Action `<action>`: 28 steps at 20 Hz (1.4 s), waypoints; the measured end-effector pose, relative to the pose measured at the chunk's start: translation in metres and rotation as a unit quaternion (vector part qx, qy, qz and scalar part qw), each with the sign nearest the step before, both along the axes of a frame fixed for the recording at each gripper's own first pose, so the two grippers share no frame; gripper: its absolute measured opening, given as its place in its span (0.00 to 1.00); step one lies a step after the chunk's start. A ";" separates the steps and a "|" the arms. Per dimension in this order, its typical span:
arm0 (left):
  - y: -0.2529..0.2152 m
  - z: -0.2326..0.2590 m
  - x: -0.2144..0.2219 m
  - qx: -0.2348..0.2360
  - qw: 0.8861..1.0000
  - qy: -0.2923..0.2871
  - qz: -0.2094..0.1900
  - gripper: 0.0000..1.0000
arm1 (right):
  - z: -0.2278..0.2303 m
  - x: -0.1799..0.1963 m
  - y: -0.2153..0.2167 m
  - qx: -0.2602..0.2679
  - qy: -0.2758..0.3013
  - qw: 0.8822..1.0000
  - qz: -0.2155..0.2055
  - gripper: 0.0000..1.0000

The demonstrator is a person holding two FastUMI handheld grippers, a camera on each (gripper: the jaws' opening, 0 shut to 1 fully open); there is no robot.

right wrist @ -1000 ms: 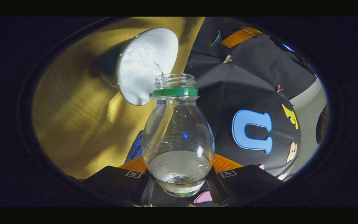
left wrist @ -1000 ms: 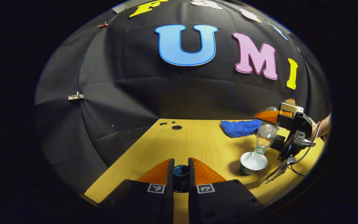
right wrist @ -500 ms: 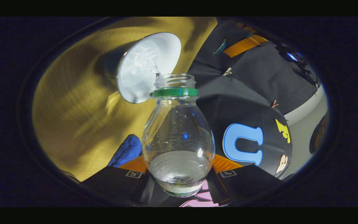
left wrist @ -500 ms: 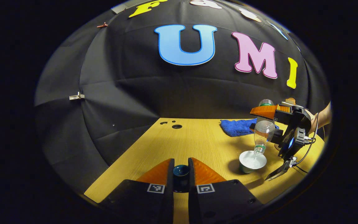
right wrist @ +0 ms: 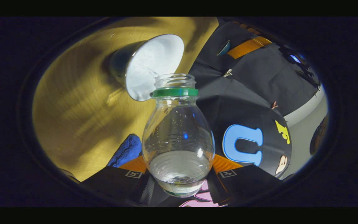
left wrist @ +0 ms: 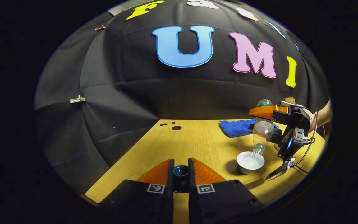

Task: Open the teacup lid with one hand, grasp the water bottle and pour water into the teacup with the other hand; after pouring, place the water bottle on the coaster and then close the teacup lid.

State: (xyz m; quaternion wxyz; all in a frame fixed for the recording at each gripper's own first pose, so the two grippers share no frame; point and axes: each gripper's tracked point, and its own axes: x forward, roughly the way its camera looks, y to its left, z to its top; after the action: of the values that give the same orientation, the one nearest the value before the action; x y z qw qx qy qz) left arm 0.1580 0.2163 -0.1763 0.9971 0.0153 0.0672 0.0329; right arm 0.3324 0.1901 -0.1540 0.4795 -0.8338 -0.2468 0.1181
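— So why is the lid (left wrist: pixel 181 170) held off to the side, up close in the left gripper view?

— Likely to keep the cup's mouth clear while water goes in. The left gripper (left wrist: pixel 181 169) has its fingers (left wrist: pixel 158 174) drawn in on either side of the dark lid, both pressing on it, and holds it above the near edge of the tabletop (left wrist: pixel 191 140), well apart from the cup.

— And the bottle (right wrist: pixel 178 137)?

— It sits between the right gripper's fingers (right wrist: pixel 135 165), which close on its lower body; in the right gripper view the neck points away from the camera toward the cup (right wrist: pixel 149 67). The tilt brings the open mouth just over the cup's rim, I judge so the stream falls inside. A thin stream shows there.

— How does that look from the left side?

— Farther off to the right, the cup (left wrist: pixel 250 161) stands on the tabletop with the bottle (left wrist: pixel 261 133) tipped neck-down right above it, and the right gripper (left wrist: pixel 270 119) and a hand behind it.

— Anything beyond that?

— A blue cloth (left wrist: pixel 238 127) lies behind the cup, toward the far edge. I can't make out a coaster.

— Where does the task stand?

— Mid-pour, I'd say; water remains in the bottle.
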 end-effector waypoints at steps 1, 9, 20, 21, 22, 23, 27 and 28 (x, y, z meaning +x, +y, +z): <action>-0.001 -0.001 0.000 -0.001 1.000 0.000 0.000 0.23 | 0.002 -0.001 0.000 0.002 -0.002 1.000 0.002 0.74; -0.008 0.004 -0.004 0.001 1.000 -0.004 0.006 0.23 | 0.002 -0.004 0.008 0.011 -0.003 1.000 0.014 0.73; -0.017 0.013 -0.024 -0.004 0.999 -0.012 0.039 0.23 | 0.020 -0.005 -0.011 0.068 0.012 0.997 -0.018 0.74; -0.019 0.014 -0.027 -0.002 0.999 -0.013 0.041 0.23 | 0.028 -0.005 -0.015 0.098 0.025 0.994 -0.033 0.74; -0.022 0.017 -0.029 -0.002 0.999 -0.015 0.043 0.23 | 0.036 -0.008 -0.019 0.127 0.034 0.990 -0.045 0.74; -0.026 0.019 -0.029 -0.001 0.999 -0.016 0.044 0.23 | 0.046 -0.012 -0.026 0.167 0.048 0.983 -0.061 0.74; -0.045 0.034 -0.033 0.002 0.999 -0.026 0.044 0.23 | 0.071 -0.021 -0.065 0.339 0.128 0.923 -0.133 0.74; -0.051 0.039 -0.032 0.002 0.999 -0.029 0.043 0.23 | 0.069 -0.024 -0.074 0.393 0.167 0.892 -0.150 0.74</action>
State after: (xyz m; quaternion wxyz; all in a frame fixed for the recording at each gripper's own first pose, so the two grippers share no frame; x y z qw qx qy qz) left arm 0.1261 0.1650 -0.1376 0.9963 0.0136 0.0388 0.0761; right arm 0.3084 0.1161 -0.0851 0.8145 -0.5720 -0.0618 0.0755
